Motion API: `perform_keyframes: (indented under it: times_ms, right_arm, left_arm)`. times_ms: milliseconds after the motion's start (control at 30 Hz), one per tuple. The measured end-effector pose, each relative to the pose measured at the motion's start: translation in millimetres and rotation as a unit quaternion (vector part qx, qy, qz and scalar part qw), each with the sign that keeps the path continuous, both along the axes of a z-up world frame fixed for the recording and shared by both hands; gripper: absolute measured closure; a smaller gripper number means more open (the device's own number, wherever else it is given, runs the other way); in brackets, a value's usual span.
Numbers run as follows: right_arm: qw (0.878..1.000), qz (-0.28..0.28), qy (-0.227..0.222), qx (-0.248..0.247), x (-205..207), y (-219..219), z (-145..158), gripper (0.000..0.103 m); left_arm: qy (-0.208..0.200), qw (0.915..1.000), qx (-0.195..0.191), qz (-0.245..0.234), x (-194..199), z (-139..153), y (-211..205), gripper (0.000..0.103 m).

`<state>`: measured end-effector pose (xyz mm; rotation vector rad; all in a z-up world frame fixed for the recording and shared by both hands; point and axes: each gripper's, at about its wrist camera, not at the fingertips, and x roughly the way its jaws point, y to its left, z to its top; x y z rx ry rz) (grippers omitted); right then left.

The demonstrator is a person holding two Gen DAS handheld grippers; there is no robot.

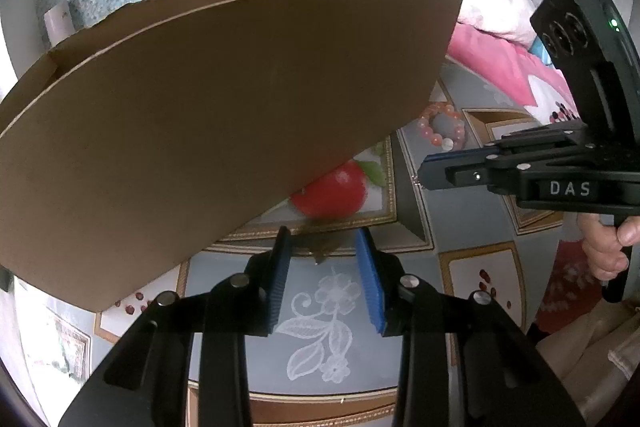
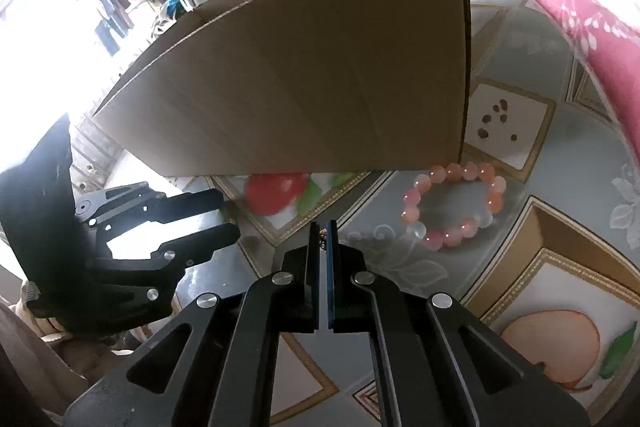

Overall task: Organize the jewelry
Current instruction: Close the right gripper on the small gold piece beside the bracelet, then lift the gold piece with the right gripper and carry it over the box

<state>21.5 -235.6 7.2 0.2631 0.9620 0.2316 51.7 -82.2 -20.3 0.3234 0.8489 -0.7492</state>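
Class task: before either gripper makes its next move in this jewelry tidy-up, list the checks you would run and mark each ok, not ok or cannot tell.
1. Bead bracelet lies free on the tablecloth, untouched: ok.
2. Right gripper shut: ok; something small and dark sits at its tips, a firm hold: cannot tell.
3. Left gripper open and holding nothing: ok.
4. Cardboard box open at the top: ok; its contents: cannot tell.
5. Bracelet clear of the box: ok, it lies just beside the near corner.
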Motion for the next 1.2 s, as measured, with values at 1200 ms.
perform_keyframes:
  times_ms: [1200]
  right_arm:
    - [1.000, -0.018, -0.017, 0.008, -7.2, -12.5, 12.6, 0.102]
  left_arm:
    - [-0.024, 0.9997, 0.004, -0.009, -6.3, 7.9, 1.2, 0.091]
